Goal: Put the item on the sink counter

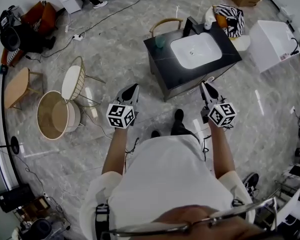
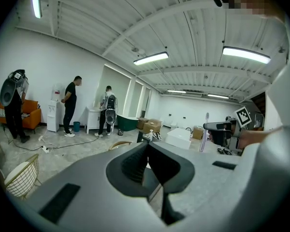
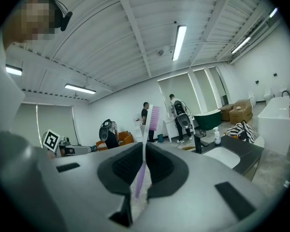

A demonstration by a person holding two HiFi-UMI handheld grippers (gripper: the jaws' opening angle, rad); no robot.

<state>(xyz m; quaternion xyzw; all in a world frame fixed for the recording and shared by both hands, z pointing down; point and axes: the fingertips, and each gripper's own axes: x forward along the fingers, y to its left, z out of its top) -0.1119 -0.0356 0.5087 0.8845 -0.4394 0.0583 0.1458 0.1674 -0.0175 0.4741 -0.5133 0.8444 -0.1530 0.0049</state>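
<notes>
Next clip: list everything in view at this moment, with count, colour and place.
toothbrush: one, lilac and white, in the right jaws
sink counter: one, black, straight ahead
basin: one, white, in the counter
wire chair: one, white seat, left of counter
round basket: one, tan, beside that chair
sofa: one, orange, far left
bathtub: two, white right of counter, green by the far wall
people: three, mostly dark clothes, far wall
left hand-held gripper: one, grey, shut, empty
right hand-held gripper: one, grey, shut on the toothbrush
</notes>
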